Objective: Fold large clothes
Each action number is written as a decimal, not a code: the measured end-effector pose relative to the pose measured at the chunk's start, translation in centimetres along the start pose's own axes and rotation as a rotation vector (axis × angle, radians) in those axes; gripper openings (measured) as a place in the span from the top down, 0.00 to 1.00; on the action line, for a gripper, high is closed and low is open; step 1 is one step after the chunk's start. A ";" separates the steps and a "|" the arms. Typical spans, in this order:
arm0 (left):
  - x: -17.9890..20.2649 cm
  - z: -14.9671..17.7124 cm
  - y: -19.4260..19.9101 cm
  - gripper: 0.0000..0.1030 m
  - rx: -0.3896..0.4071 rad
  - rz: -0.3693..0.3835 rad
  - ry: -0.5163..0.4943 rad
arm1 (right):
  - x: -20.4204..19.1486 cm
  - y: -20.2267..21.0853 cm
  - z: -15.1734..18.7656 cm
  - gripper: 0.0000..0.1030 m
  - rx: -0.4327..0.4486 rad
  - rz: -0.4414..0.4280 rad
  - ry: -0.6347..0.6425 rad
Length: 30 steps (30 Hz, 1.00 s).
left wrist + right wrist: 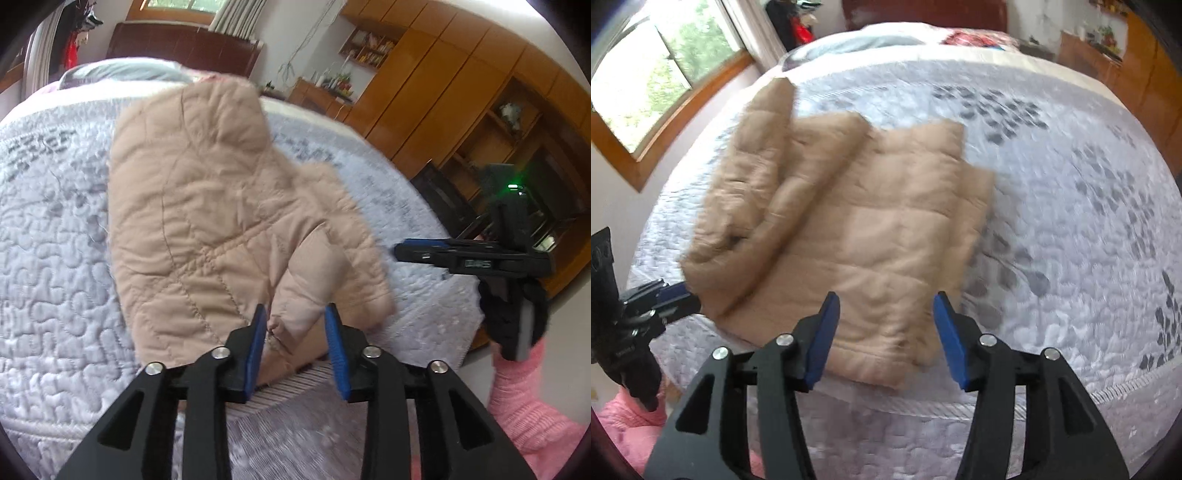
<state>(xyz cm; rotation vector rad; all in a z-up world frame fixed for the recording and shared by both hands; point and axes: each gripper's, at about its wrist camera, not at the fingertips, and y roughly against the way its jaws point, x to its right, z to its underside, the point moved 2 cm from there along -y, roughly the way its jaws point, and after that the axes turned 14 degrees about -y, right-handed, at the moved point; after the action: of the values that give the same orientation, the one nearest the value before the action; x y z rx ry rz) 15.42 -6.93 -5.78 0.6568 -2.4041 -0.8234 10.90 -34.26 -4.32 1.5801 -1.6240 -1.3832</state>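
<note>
**Both jaws wide over a half-folded jacket**

Jaws of the left gripper [297, 334] stand wide, with a bunched corner of the tan jacket [207, 206] lying between them, not pinched. Jaws of the right gripper [884, 332] are also wide and hold nothing; the jacket's near hem lies just ahead of them on the bed [1071, 229].

A sleeve looks folded in along the jacket's left side, though blur makes the layers hard to read. My judgement: the next fold should start from this near edge. To do it well, close each pair of jaws on all layers at a corner, lift evenly, and carry the hem forward so the quilted fabric lands flat.
</note>
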 end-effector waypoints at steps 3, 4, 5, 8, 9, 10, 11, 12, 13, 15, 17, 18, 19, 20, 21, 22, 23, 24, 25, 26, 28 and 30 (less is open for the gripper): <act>-0.6 -0.8 2.5 0.64 0.058 -0.030 0.006 | -2.1 0.0 -1.2 0.28 -0.038 -0.097 0.005; -1.1 -1.0 2.9 0.63 0.065 -0.061 0.006 | -2.9 -0.1 -1.7 0.22 -0.056 -0.132 -0.001; -1.8 -1.3 3.2 0.63 0.070 -0.110 0.011 | -3.8 -0.5 -2.2 0.20 -0.079 -0.165 -0.005; -4.6 -2.0 3.2 0.63 0.058 -0.240 0.044 | -5.3 -2.1 -4.0 0.16 -0.146 -0.185 -0.035; -5.7 -2.3 2.9 0.63 0.044 -0.282 0.057 | -5.8 -2.7 -4.3 0.16 -0.167 -0.187 -0.046; -6.3 -2.5 2.7 0.63 0.032 -0.310 0.066 | -6.0 -3.4 -4.8 0.16 -0.195 -0.192 -0.060; -7.0 -2.7 2.4 0.63 0.019 -0.340 0.075 | -6.2 -4.5 -5.4 0.16 -0.231 -0.195 -0.085; -7.9 -3.0 1.9 0.63 0.006 -0.371 0.085 | -6.5 -5.1 -5.9 0.16 -0.250 -0.194 -0.102; -8.5 -2.7 1.6 0.63 -0.003 -0.388 0.089 | -6.7 -5.7 -6.3 0.16 -0.268 -0.197 -0.111; -9.7 -2.7 0.6 0.63 -0.030 -0.418 0.103 | -7.5 -6.3 -6.7 0.16 -0.289 -0.207 -0.107; -10.6 -2.8 -0.4 0.64 -0.054 -0.384 0.112 | -8.1 -7.1 -7.0 0.16 -0.307 -0.199 -0.103; -11.0 -2.8 -1.1 0.64 -0.065 -0.357 0.121 | -8.4 -7.4 -7.0 0.16 -0.313 -0.186 -0.098; -11.1 -2.8 -1.4 0.65 -0.067 -0.345 0.122 | -8.7 -7.7 -7.0 0.17 -0.316 -0.174 -0.094; -11.1 -2.8 -1.8 0.65 -0.068 -0.335 0.119 | -9.1 -8.1 -7.0 0.18 -0.318 -0.163 -0.089; -10.9 -3.0 -2.1 0.65 -0.070 -0.333 0.113 | -9.2 -8.3 -6.9 0.25 -0.318 -0.151 -0.082; -10.6 -3.0 -2.1 0.65 -0.070 -0.334 0.103 | -9.5 -8.5 -6.7 0.33 -0.315 -0.133 -0.076; -10.5 -3.0 -2.2 0.65 -0.070 -0.334 0.097 | -9.7 -8.7 -6.7 0.37 -0.310 -0.114 -0.068; -10.3 -3.1 -2.4 0.65 -0.070 -0.332 0.095 | -9.8 -8.8 -6.6 0.46 -0.303 -0.108 -0.061; -10.3 -3.1 -2.4 0.65 -0.071 -0.329 0.096 | -9.9 -8.7 -6.5 0.54 -0.297 -0.106 -0.051; -10.3 -3.1 -2.4 0.65 -0.071 -0.323 0.096 | -10.2 -8.5 -6.3 0.58 -0.285 -0.105 -0.033; -9.9 -3.3 -2.4 0.65 -0.071 -0.322 0.094 | -10.8 -8.0 -5.9 0.69 -0.258 -0.108 0.002; -9.5 -3.4 -2.1 0.65 -0.069 -0.323 0.088 | -11.3 -7.1 -5.6 0.75 -0.226 -0.119 0.051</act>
<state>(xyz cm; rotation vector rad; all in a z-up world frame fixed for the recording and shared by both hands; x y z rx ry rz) 25.18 -4.27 -7.78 1.0490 -2.2112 -0.9793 21.39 -24.31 -5.08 1.5850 -1.3105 -1.5156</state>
